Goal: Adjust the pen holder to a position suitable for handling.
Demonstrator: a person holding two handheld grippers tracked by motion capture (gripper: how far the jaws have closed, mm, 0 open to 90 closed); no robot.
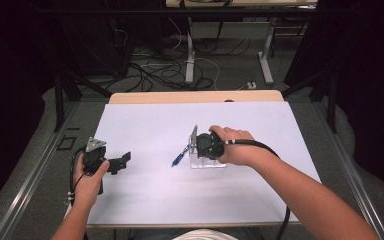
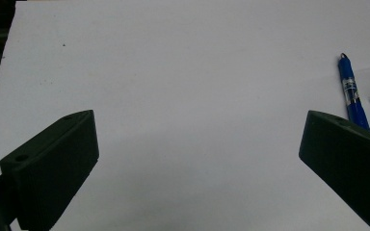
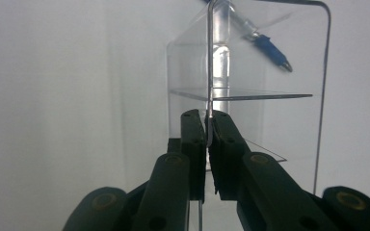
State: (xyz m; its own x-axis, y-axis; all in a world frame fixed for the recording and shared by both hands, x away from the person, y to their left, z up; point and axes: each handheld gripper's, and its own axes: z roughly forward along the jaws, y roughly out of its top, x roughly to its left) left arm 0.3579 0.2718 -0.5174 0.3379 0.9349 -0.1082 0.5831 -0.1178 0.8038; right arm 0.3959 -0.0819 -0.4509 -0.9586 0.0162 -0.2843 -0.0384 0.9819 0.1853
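Fingers point(image 3: 192, 139) of the right gripper point(image 3: 206, 126) clamp the clear acrylic stand's point(image 3: 270, 72) wall mid-table beside the blue pen point(image 1: 179, 158), while the left gripper point(image 2: 197, 159) hovers spread wide.

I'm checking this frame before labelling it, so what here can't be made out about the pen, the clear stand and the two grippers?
- Blue pen: its print is too small in the high view; in the left gripper view its lower end goes behind a jaw.
- Clear acrylic stand: in the high view the right hand covers part of it.
- Right gripper: the contact line on the panel is hidden between the pads.
- Left gripper: nothing between its jaws.
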